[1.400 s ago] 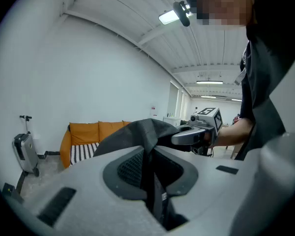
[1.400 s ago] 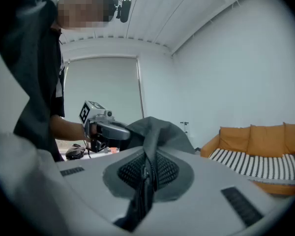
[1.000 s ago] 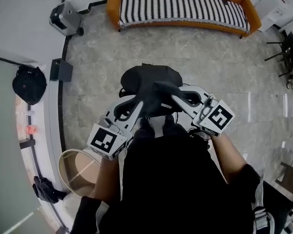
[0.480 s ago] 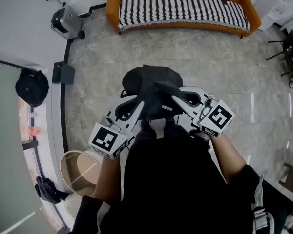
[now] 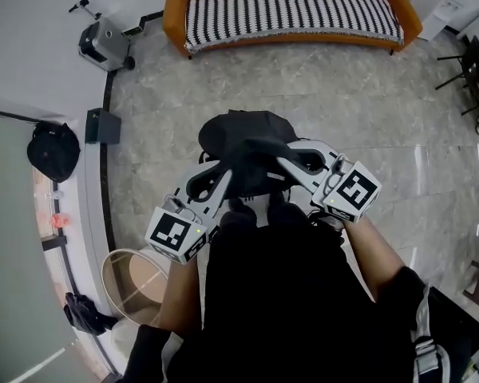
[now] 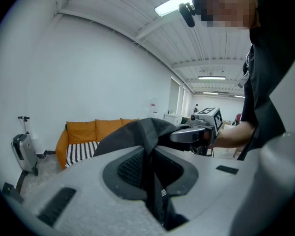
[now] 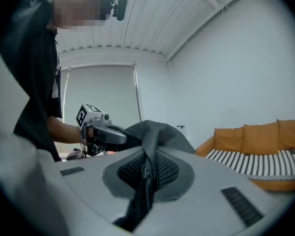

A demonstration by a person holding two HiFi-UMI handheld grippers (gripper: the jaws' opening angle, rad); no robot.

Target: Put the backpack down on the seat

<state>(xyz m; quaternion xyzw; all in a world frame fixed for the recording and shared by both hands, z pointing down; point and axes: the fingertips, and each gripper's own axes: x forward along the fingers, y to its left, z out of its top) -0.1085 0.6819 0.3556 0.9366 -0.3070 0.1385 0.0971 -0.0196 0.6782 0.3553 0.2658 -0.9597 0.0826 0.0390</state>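
The black backpack (image 5: pixel 243 138) hangs above the stone floor in front of the person, held from both sides. My left gripper (image 5: pixel 226 175) is shut on a fold of its black fabric (image 6: pixel 148 146), which fills the gap between the jaws. My right gripper (image 5: pixel 282 163) is shut on another fold with a zipper (image 7: pixel 147 173). Each gripper view shows the other gripper across the bag: the right one (image 6: pixel 191 134), the left one (image 7: pixel 102 133). The seat, an orange sofa (image 5: pixel 291 10) with a striped cover, stands at the far wall, also seen as sofa (image 6: pixel 86 136) and sofa (image 7: pixel 258 151).
A grey wheeled machine (image 5: pixel 104 40) stands left of the sofa by the wall. A small black box (image 5: pixel 102 124) and another black bag (image 5: pixel 53 150) lie at the left. A round wooden stool (image 5: pixel 132 282) is near the person's left leg. A black chair (image 5: pixel 467 74) stands at the right.
The person and both grippers have moved a short way across the floor with the backpack. The room has shifted slightly in the head view. Both grips look the same.
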